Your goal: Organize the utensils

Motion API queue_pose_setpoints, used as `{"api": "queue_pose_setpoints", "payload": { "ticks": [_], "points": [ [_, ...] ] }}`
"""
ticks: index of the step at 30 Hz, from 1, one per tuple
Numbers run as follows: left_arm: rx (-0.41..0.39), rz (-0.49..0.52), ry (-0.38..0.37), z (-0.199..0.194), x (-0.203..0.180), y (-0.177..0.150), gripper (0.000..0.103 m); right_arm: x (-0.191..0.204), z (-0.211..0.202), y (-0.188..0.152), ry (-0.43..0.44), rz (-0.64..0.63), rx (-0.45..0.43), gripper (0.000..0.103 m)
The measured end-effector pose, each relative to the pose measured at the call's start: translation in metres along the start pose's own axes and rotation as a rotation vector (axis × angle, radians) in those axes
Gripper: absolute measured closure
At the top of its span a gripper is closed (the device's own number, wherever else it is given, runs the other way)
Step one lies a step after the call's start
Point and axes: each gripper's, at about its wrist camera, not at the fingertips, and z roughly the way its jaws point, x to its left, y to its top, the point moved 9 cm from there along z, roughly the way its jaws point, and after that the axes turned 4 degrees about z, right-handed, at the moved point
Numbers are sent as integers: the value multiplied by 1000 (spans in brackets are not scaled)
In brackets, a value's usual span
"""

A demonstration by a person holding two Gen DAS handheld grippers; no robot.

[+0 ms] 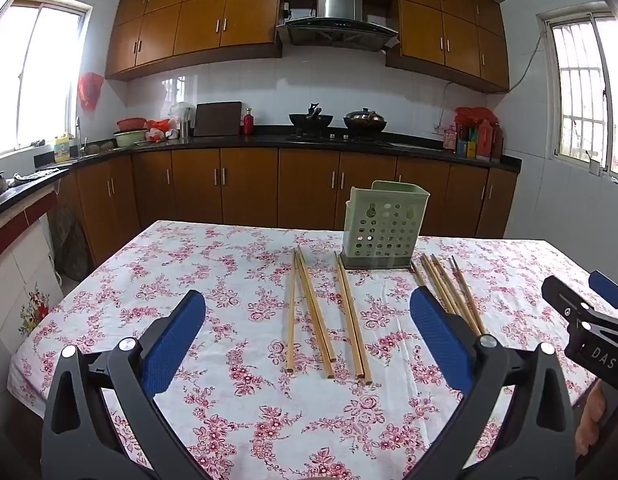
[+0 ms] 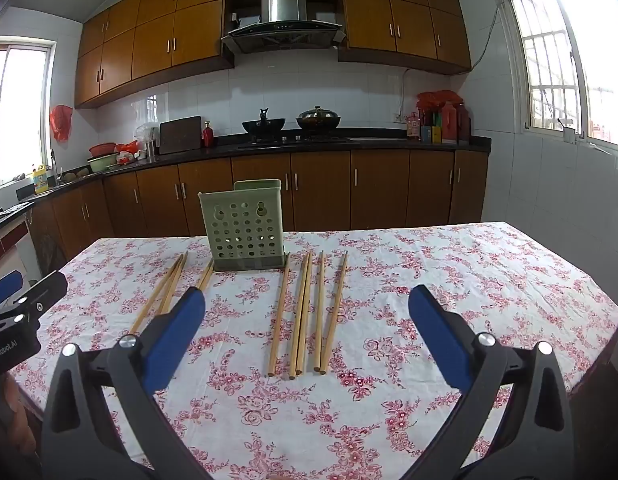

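Left wrist view: the left gripper (image 1: 308,320) is hovering over a table (image 1: 213,412) draped in a white cloth with red flowers, its blue pads standing wide apart with nothing between them. At twelve o'clock from it, toward the table's far edge, a pale green perforated utensil holder (image 1: 383,226) is standing upright. One group of wooden chopsticks (image 1: 329,312) is lying flat on the cloth, running from the holder's base toward the camera; a second group (image 1: 453,292) is lying at about one o'clock, partly hidden by the right-hand pad. The right gripper (image 1: 581,304) is poking in at three o'clock. Beyond the table, brown cabinets are lining the wall, a steel range hood (image 1: 339,16) is hanging at twelve o'clock over two dark pans, and windows are glowing at nine and three o'clock.

Right wrist view: the right gripper (image 2: 307,320) is likewise hanging with its pads spread and empty. The holder (image 2: 245,226) is sitting at eleven o'clock, five chopsticks (image 2: 309,312) are lying straight ahead, and others (image 2: 165,292) are lying at ten o'clock. The left gripper (image 2: 25,304) is showing at nine o'clock.
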Motion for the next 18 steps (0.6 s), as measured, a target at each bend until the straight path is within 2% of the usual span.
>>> {"api": "queue_pose_setpoints", "payload": {
  "ticks": [18],
  "points": [
    [2,-6,-3,0,0,0,2,0,1,-1,1,2,1,4]
  ]
}}
